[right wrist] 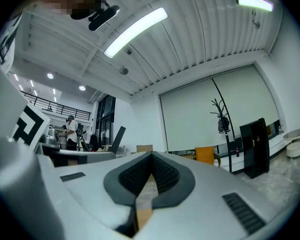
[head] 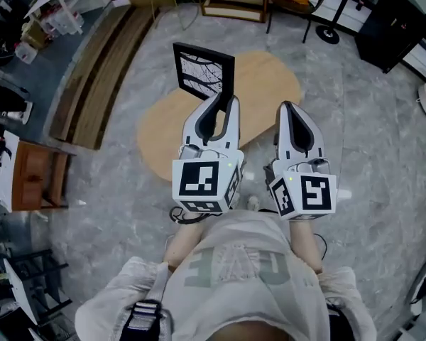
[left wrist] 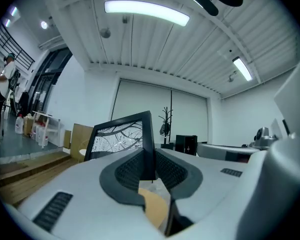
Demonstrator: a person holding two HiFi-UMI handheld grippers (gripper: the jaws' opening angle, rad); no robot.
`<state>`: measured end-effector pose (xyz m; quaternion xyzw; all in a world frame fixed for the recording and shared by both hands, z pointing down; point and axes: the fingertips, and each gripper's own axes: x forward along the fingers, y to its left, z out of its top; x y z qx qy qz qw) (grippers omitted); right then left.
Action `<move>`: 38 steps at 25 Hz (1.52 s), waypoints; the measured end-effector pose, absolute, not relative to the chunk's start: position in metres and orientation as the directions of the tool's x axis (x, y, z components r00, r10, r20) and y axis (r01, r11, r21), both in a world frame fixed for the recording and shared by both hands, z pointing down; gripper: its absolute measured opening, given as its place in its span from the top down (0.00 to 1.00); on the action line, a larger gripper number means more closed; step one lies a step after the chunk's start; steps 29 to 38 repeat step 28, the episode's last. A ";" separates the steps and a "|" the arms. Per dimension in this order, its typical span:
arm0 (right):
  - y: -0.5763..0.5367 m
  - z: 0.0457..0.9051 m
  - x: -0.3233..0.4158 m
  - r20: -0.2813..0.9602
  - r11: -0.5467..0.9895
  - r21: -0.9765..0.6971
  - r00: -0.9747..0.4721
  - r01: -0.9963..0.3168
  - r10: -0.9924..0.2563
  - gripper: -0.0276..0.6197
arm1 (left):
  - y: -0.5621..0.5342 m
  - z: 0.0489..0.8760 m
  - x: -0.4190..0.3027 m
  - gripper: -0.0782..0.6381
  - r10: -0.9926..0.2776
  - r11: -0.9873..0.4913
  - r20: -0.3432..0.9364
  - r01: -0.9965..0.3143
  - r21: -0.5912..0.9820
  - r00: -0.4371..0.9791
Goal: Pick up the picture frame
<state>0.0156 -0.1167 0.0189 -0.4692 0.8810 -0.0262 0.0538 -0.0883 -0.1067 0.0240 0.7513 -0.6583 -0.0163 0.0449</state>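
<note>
The picture frame [head: 202,69] is black-edged with a black-and-white branch print. It hangs in the air above the floor, held upright by its right edge. My left gripper [head: 224,99] is shut on that edge. In the left gripper view the frame [left wrist: 121,135] stands out to the left of the dark pads [left wrist: 132,168], which clamp its side. My right gripper [head: 287,108] floats beside the left one, apart from the frame. Its pads [right wrist: 162,173] meet at the tip with nothing between them.
Below the grippers lies an oval wooden table [head: 273,84] on a marble floor. A wooden platform [head: 99,69] runs along the left, with a low wooden shelf [head: 234,2] and a black cabinet [head: 390,23] at the back. A person [left wrist: 1,89] stands far left.
</note>
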 end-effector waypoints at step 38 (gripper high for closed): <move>-0.100 0.039 0.015 -0.033 0.565 -0.097 -0.565 -0.819 -0.824 0.95 | -0.097 0.014 -0.087 0.78 -0.988 -0.150 -0.033 -0.985 0.084 0.148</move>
